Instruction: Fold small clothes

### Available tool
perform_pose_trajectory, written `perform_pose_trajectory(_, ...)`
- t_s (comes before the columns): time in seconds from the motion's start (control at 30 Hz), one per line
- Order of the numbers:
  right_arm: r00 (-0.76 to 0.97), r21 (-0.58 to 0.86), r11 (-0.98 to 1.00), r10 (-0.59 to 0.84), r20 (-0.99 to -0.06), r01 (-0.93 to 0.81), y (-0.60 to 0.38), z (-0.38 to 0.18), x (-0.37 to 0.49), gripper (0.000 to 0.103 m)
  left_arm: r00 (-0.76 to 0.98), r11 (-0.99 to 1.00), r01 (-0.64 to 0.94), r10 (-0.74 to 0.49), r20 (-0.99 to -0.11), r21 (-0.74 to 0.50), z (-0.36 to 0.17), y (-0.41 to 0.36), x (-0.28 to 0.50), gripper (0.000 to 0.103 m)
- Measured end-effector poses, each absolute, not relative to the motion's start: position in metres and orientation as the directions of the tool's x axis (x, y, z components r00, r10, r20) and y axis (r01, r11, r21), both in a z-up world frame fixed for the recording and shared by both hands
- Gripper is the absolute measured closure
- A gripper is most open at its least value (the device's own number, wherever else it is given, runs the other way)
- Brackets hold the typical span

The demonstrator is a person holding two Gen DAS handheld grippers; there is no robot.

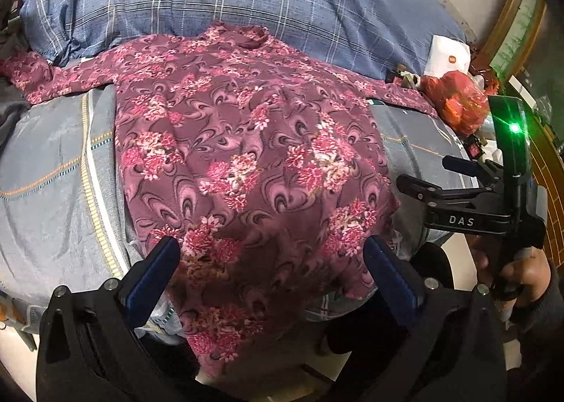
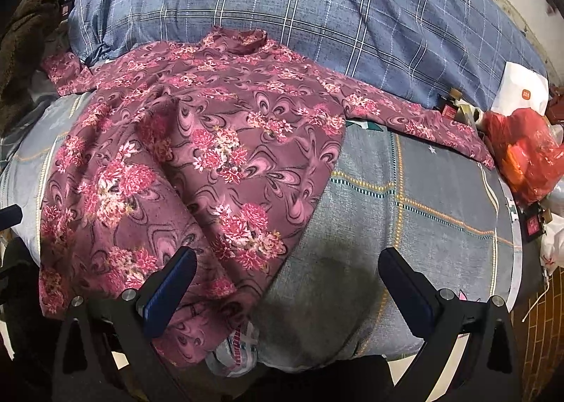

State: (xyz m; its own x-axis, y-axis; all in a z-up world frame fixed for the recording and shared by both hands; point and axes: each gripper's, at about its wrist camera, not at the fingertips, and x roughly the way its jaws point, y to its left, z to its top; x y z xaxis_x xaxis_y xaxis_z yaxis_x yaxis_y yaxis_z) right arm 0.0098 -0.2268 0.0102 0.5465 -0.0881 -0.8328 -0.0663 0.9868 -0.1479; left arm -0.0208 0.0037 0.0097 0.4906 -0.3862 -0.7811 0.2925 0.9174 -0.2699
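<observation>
While both tools hover just off the near edge of the bed [image 2: 440, 183], nothing is gripped: the left gripper [image 1: 271, 261] has its jaws spread wide over the hem of the floral shirt [image 1: 246, 141], and the right gripper [image 2: 287, 271] is equally released, one finger above the hem corner and the other above bare grey bedspread. A hand [image 1: 525, 271] holds the right tool's handle at the right side of the left wrist view. One shirt lies spread flat, hem hanging slightly over the near edge, body running up the middle of the bed, collar toward the far side against a blue plaid pillow [image 2: 317, 3], and two sleeves stretched out toward the left and right edges. By my reading, the folding has not yet begun; this looks like the laid-out stage. A first fold would probably call for closing one jaw on a sleeve or a side seam and carrying it across the body, keeping the thin fabric from bunching. Near the far right edge sit one red plastic bag [image 2: 528, 158] and one white paper bag [image 2: 521, 91], along with some small clutter I cannot identify.
</observation>
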Motion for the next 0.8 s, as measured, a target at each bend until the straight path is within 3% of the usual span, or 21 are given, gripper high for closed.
perform_pose_trajectory(0.37, 0.541, -0.118, 0.990, -0.059, -0.839, -0.075, -0.231, 0.009, 0.010, 0.000, 0.526, 0.948, 0.261, -0.299, -0.796, -0.183, 0.006, 0.004, -0.019, 0.000)
perform_pose_trajectory(0.53, 0.528, -0.020, 1.000, -0.010, -0.849, -0.014, -0.262, 0.006, 0.014, 0.002, 0.520, 0.979, 0.133, -0.201, -0.830, -0.154, -0.005, 0.044, 0.004, 0.000)
perform_pose_trajectory(0.67, 0.498, 0.066, 0.998, 0.055, -0.866, 0.006, -0.282, -0.007, 0.014, 0.015, 0.421, 0.991, -0.005, -0.118, -0.899, -0.132, -0.034, 0.077, 0.024, 0.000)
perform_pose_trajectory(0.8, 0.445, 0.185, 0.982, 0.179, -0.878, -0.030, -0.281, -0.027, 0.020, 0.025, 0.287, 0.970, -0.059, -0.210, -0.935, -0.236, -0.065, 0.081, 0.025, 0.000)
